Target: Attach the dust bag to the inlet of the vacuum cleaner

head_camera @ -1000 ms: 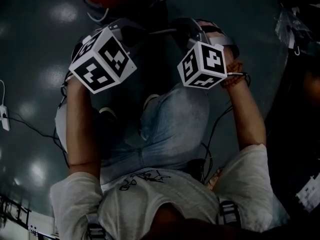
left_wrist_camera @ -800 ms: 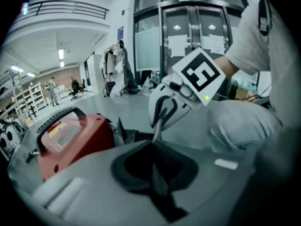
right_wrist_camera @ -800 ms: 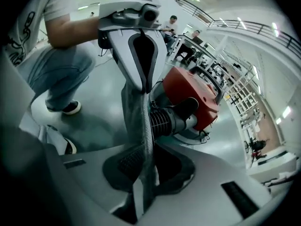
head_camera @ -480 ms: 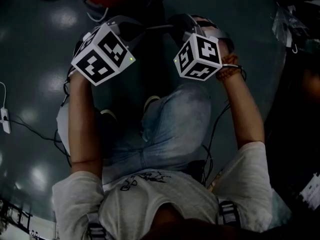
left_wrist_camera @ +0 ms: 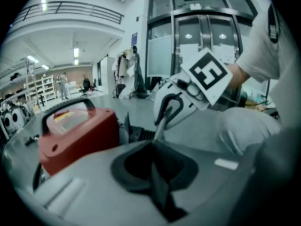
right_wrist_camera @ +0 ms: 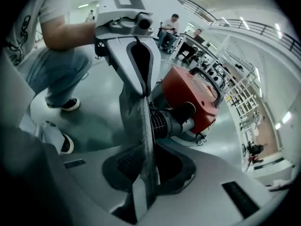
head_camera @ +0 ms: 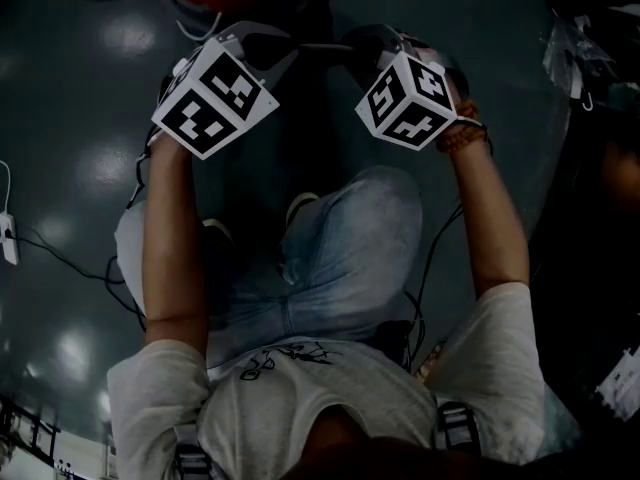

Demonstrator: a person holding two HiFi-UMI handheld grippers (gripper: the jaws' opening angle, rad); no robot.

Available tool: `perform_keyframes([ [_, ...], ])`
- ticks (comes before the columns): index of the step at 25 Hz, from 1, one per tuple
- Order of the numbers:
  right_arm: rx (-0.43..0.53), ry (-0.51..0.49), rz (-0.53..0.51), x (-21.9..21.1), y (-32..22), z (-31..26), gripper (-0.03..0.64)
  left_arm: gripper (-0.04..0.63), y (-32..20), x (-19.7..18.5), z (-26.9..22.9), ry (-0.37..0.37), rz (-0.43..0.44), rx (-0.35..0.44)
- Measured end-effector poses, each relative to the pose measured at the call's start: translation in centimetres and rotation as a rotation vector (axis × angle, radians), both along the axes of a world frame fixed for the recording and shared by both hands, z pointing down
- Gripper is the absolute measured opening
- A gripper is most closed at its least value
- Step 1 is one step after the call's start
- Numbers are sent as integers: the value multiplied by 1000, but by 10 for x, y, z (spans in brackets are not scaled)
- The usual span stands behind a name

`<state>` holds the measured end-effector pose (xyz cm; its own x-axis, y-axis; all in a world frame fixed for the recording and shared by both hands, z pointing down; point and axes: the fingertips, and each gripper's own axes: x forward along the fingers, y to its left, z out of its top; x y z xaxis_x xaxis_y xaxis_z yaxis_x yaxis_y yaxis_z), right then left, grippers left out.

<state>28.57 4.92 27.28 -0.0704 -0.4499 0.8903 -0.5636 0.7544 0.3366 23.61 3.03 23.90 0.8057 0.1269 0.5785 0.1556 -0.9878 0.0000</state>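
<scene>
A person is crouching on a glossy grey floor (head_camera: 90, 118), reaching both bare forearms forward past bent knees in blue jeans (head_camera: 345, 258). The left gripper (left_wrist_camera: 153, 149) and the right gripper (right_wrist_camera: 146, 154) are tilting downward and facing each other, close together, just in front of a red vacuum cleaner (right_wrist_camera: 194, 95) standing on the floor. Each gripper is pinching the dust bag (right_wrist_camera: 134, 108), a thin grey sheet seen edge-on between them. Both pairs of jaws are nearly together, with only the bag's fabric between them. The bag is hanging just beside the vacuum's inlet (right_wrist_camera: 165, 121), a black ribbed collar; whether they are touching is unclear. A white power strip (head_camera: 8, 238) is lying near the floor's left edge, trailing a cable (head_camera: 60, 253).
</scene>
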Motion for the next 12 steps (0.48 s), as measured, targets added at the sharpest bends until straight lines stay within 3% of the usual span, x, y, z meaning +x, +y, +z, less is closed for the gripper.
perform_keyframes([
  [2,7,38,-33,-1,-2,-2,52,17,0,-3,2,3,-7,-25],
  [8,35,-112,51,4,1,-6,57,17,-11,8,-9,24,-51,41],
  [12,30,-17,-8,4,-8,-5,60,17,-12,2,1,11,-37,-25],
])
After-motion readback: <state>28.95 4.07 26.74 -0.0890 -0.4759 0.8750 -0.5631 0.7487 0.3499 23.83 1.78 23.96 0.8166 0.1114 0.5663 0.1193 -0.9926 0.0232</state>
